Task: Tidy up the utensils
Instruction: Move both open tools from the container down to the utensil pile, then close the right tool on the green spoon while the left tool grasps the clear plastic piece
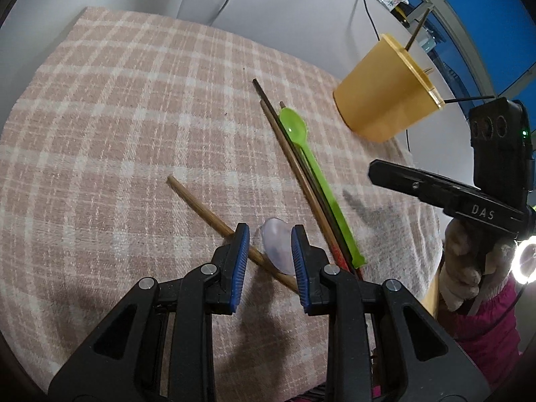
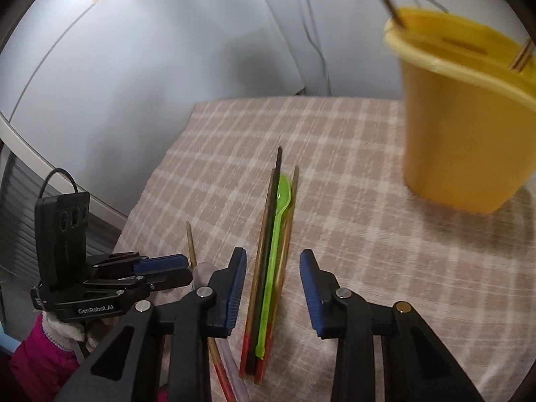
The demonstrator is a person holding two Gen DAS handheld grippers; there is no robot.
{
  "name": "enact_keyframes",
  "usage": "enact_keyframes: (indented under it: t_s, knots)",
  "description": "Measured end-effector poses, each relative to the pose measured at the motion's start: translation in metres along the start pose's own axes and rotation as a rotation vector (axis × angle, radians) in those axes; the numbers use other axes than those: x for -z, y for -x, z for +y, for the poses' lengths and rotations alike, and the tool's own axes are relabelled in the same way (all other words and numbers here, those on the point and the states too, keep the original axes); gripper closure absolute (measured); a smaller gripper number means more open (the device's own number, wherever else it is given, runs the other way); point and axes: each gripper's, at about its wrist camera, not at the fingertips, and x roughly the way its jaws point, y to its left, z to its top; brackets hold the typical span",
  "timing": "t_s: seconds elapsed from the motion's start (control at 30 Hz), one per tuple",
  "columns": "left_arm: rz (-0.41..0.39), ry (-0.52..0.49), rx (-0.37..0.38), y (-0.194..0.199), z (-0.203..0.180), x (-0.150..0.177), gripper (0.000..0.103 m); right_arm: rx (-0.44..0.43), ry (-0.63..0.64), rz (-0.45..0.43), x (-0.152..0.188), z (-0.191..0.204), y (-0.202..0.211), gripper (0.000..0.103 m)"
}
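bare checked cloth [image 1: 117, 127] left, yellow cup [image 1: 382, 93] blocking far right

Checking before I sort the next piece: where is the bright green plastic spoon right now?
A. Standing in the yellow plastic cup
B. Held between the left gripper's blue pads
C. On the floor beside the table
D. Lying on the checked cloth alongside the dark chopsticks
D: the bright green plastic spoon lies flat on the checked cloth beside the dark chopsticks, well apart from the yellow plastic cup.
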Motion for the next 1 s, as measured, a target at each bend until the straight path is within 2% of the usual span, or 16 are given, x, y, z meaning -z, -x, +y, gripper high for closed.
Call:
enact_keyframes:
  t_s: [0.2,0.37,0.4,0.43,0.5,1.0]
  knots:
    - [0.018,-0.006,0.02,-0.01,-0.001,-0.002,0.078,0.017,-0.001,0.036,-0.006,0.001,-0.021,0.074]
    - [0.023,-0.051,0.0,-0.015,-0.009,-0.001,0.079,0.041,0.007,0.058,-0.014,0.004,-0.036,0.077]
    - [0.024,-0.057,0.0,-0.017,-0.01,0.0,0.082,0.045,0.011,0.064,-0.015,0.005,-0.04,0.078]
    - [0.026,-0.065,-0.004,-0.019,-0.011,0.001,0.091,0.051,0.015,0.069,-0.016,0.006,-0.043,0.079]
    - [0.03,-0.075,-0.014,-0.024,-0.012,0.002,0.095,0.075,0.021,0.077,-0.019,0.007,-0.048,0.082]
    - [0.004,-0.082,0.002,-0.02,-0.009,0.004,0.098,0.154,0.047,0.11,-0.03,0.011,-0.071,0.09]
